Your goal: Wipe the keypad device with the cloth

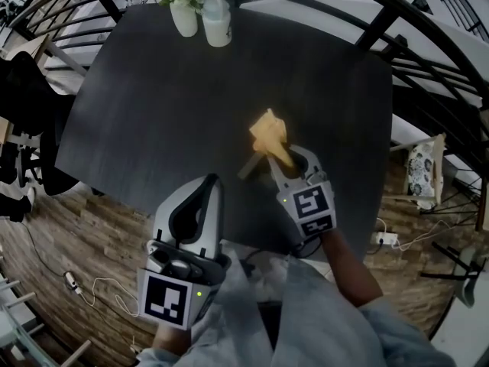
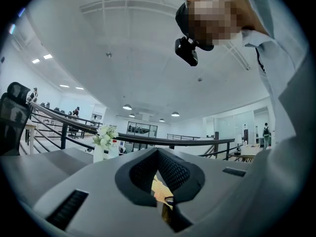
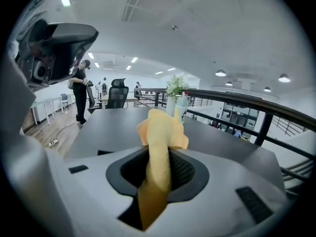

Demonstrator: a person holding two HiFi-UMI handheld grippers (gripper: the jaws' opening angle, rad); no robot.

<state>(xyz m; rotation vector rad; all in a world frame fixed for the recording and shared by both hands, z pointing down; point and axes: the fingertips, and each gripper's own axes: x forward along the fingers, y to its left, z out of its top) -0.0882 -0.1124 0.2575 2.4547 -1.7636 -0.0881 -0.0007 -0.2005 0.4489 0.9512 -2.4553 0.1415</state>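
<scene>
At the left edge of the head view a wooden floor [image 1: 53,235] shows below the dark table [image 1: 153,105], with a white cable [image 1: 92,289] trailing across it. In the lower left the left gripper [image 1: 209,183] hangs over the table's near edge; in its own view its jaws [image 2: 158,151] meet at the tips with nothing caught between them, and a bit of yellow shows through the gap behind the pads. Near the top of the frame, at the table's far edge, a white vase [image 1: 183,17] of pale flowers stands just beside a white bottle [image 1: 216,23]. Right of centre the yellow cloth [image 1: 269,134] rises in a bunched wad from the right gripper [image 1: 284,157], whose jaws are closed on it; the right gripper view shows the cloth [image 3: 159,132] pinched between the pads [image 3: 185,169], a fold standing above them and a tail hanging below. A pale narrow strip [image 1: 248,167] lies on the table just left of that gripper; whether it is the keypad device cannot be told. Past the table's right edge sit a patterned cushion [image 1: 419,167] and a white power strip [image 1: 386,239].
</scene>
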